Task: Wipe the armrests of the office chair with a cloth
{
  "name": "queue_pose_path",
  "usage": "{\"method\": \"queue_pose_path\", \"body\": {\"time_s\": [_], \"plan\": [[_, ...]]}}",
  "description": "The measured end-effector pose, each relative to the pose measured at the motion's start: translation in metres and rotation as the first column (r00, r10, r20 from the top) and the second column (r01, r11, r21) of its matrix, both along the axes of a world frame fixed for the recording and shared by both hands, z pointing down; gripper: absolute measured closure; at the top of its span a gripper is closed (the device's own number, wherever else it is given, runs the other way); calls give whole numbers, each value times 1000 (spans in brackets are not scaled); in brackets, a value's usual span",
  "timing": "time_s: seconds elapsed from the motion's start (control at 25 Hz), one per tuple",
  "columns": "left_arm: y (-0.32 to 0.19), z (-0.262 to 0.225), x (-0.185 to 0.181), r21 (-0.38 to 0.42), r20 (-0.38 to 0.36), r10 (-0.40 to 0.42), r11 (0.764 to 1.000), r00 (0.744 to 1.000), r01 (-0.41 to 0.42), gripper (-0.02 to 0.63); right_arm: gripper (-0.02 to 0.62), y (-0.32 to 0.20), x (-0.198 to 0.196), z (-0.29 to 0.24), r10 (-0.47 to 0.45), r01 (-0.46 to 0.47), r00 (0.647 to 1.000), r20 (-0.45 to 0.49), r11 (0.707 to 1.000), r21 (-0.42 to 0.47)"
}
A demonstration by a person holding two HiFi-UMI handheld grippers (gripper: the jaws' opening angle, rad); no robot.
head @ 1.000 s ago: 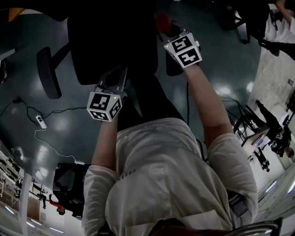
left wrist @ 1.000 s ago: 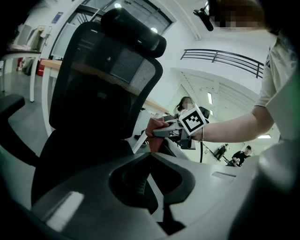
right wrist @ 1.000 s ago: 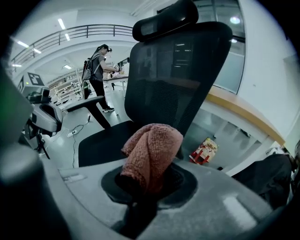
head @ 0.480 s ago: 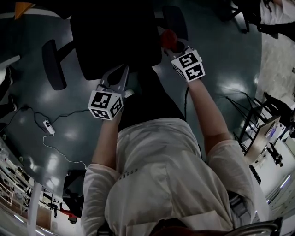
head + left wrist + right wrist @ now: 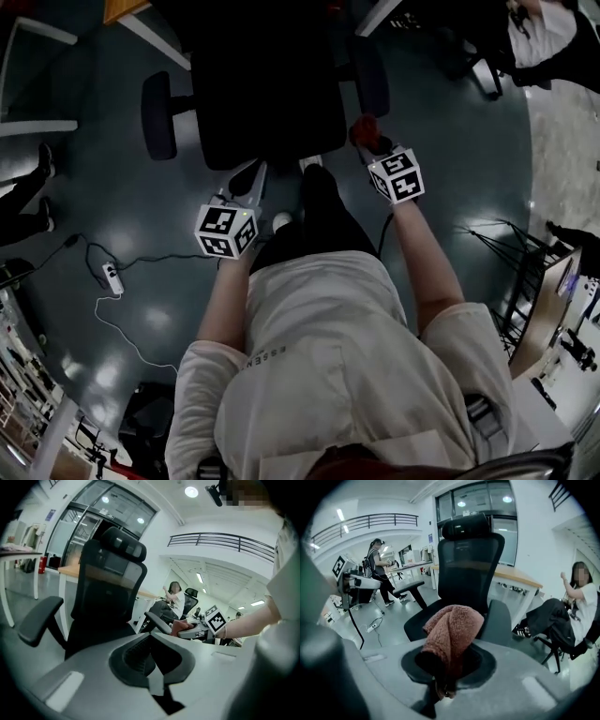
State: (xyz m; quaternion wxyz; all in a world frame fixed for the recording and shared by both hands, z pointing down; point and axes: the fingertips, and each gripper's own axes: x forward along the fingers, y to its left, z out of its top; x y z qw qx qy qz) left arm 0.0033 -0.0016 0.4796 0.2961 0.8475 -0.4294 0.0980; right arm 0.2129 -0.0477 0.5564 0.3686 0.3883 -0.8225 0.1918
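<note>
The black office chair (image 5: 267, 84) stands in front of me, with one armrest (image 5: 159, 114) at the left and the other armrest (image 5: 370, 75) at the right. My right gripper (image 5: 375, 145) is shut on a reddish-brown cloth (image 5: 364, 131) at the near end of the right armrest; I cannot tell whether the cloth touches it. In the right gripper view the bunched cloth (image 5: 452, 630) sticks up from the jaws, with the armrest pad (image 5: 499, 618) just beyond. My left gripper (image 5: 246, 183) hangs low behind the seat, shut and holding nothing. The left gripper view takes in the chair (image 5: 110, 592) and the cloth (image 5: 180, 627).
A power strip (image 5: 111, 277) and its white cable lie on the floor at the left. A desk (image 5: 131, 11) stands beyond the chair. One person sits on another chair (image 5: 562, 616) to the right, and another stands at the far left (image 5: 377, 564).
The right gripper has drawn the cloth back along the right armrest to its near end. The chair now lies farther from me. The left gripper stays low and shut.
</note>
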Motion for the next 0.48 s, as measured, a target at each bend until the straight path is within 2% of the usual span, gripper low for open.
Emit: {"method": "queue_pose_path", "body": {"time_s": [0.08, 0.2, 0.32, 0.48], "plan": [[-1, -22, -16, 70, 12, -17, 997, 1000, 16, 589, 543, -4, -17, -34, -4, 1, 1000, 29, 995, 97], [2, -70, -32, 180, 25, -35, 983, 999, 30, 589, 543, 0, -42, -97, 1, -25, 995, 100, 972, 235], [16, -126, -43, 286, 32, -57, 957, 998, 46, 589, 543, 25, -60, -156, 12, -70, 984, 175, 943, 325], [41, -191, -55, 407, 20, -106, 909, 994, 89, 589, 543, 62, -75, -213, 6, -102, 972, 234, 910, 401]]}}
